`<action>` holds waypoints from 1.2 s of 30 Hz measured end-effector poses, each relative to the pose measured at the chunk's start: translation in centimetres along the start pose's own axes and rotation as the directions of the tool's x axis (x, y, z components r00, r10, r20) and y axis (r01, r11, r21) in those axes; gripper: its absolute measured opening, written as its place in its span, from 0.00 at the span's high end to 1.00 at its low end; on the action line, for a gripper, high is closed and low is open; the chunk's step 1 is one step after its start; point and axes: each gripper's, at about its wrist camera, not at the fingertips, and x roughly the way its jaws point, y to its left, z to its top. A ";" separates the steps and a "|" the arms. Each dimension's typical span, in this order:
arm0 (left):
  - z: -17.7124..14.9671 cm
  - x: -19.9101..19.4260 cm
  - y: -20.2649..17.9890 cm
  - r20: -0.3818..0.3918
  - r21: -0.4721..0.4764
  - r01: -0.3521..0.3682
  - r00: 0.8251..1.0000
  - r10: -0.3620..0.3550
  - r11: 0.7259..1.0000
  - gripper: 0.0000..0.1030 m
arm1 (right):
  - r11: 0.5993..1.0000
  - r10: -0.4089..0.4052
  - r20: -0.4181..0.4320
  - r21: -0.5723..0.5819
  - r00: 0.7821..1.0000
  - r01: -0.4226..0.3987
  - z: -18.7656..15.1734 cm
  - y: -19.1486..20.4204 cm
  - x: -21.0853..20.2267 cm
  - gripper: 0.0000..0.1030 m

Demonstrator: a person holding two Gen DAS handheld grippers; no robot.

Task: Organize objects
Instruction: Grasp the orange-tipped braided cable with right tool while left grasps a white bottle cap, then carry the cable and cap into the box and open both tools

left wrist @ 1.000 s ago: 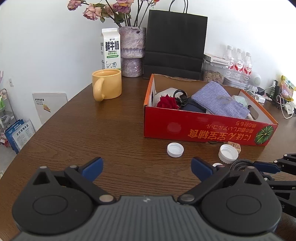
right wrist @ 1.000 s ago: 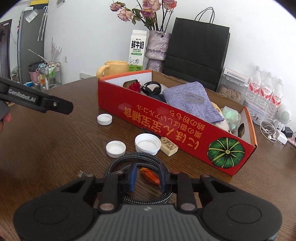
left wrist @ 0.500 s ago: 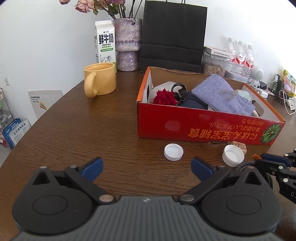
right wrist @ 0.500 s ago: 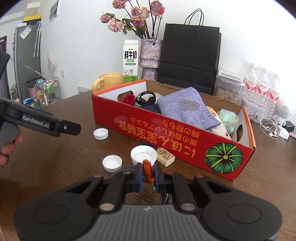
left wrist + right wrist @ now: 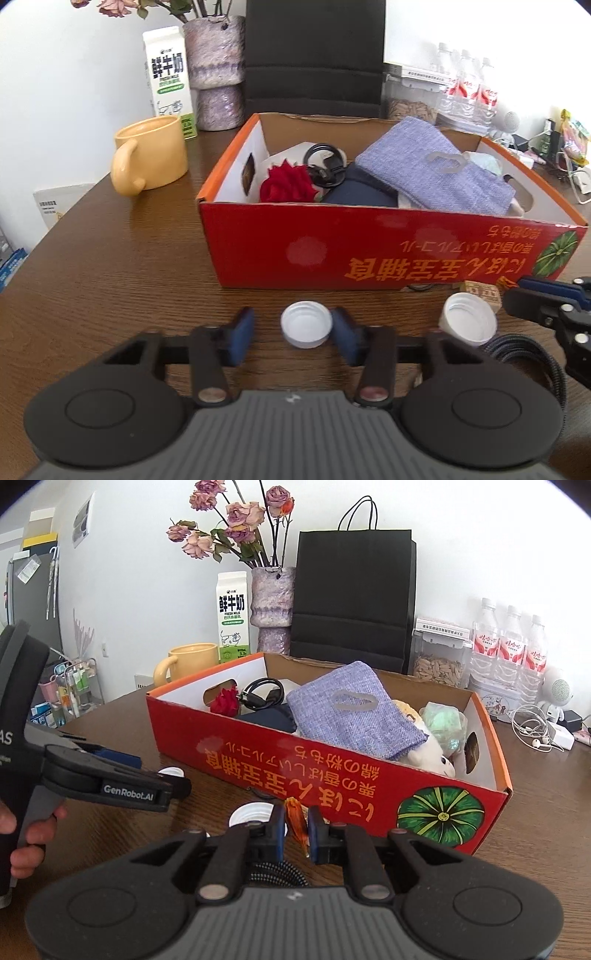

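Note:
A small white bottle cap (image 5: 306, 324) lies open side up on the brown table in front of the red cardboard box (image 5: 369, 254). My left gripper (image 5: 291, 325) has its jaws drawn in on this cap. The right pad is on its rim and the left pad is close on the other side. The right wrist view shows that gripper (image 5: 155, 775) at the left with a hand on its handle. My right gripper (image 5: 295, 819) is shut on a small orange piece (image 5: 295, 814), held just above the table near the box's front wall (image 5: 258, 760).
A larger white cap (image 5: 467, 321), a small wooden block (image 5: 480, 291) and a coiled braided cable (image 5: 524, 347) lie by the box front. The box holds a red rose, a black cable, a lilac pouch and soft items. A yellow mug (image 5: 151, 155), milk carton (image 5: 170, 77), vase and black bag (image 5: 314, 55) stand behind.
My left gripper moved forward and down to the small white cap and its wide jaws closed in around it. My right gripper lifted the orange piece slightly and rolled a little.

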 end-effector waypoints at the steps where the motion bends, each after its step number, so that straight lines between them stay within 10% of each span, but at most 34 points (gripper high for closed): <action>1: 0.0 -0.1 -0.1 0.000 0.004 0.003 1.000 -0.003 1.000 0.72 | 1.000 0.000 0.002 0.003 1.000 0.000 0.0 0.0 0.0 0.89; 36: 7.7 -4.3 -2.3 0.240 0.024 0.043 0.970 -0.048 0.999 0.72 | 0.997 -0.008 0.178 -0.074 0.984 0.021 7.4 0.1 0.2 0.88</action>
